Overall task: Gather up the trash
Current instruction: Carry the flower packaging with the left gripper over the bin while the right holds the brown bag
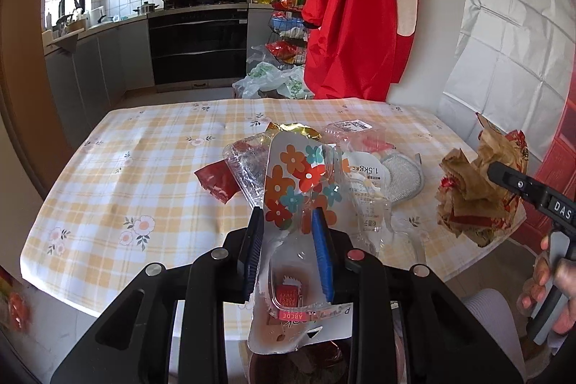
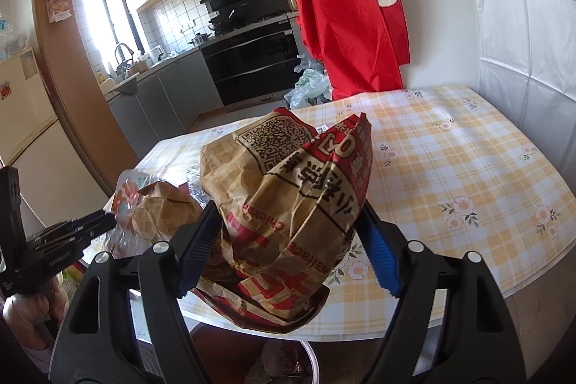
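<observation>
My left gripper [image 1: 288, 218] is shut on a clear plastic wrapper printed with orange and teal flowers [image 1: 298, 175], held above the near edge of the checked table [image 1: 144, 168]. My right gripper [image 2: 289, 207] is shut on a crumpled brown fast-food paper bag [image 2: 288, 189], which bulges wide between its blue pads. From the left wrist view that bag [image 1: 471, 189] hangs at the right, off the table's corner. More litter lies mid-table: a red sachet [image 1: 217, 182], a clear tray [image 1: 244, 168], a gold wrapper [image 1: 295, 128], a labelled clear box [image 1: 354, 132] and a silver mesh pad [image 1: 403, 175].
A red garment [image 1: 352, 6] hangs beyond the table's far edge, with plastic bags [image 1: 273, 81] on the floor behind. Under both grippers a round dark container [image 2: 288, 362] shows near the table's front edge. A person's hand [image 1: 543, 279] grips the right handle.
</observation>
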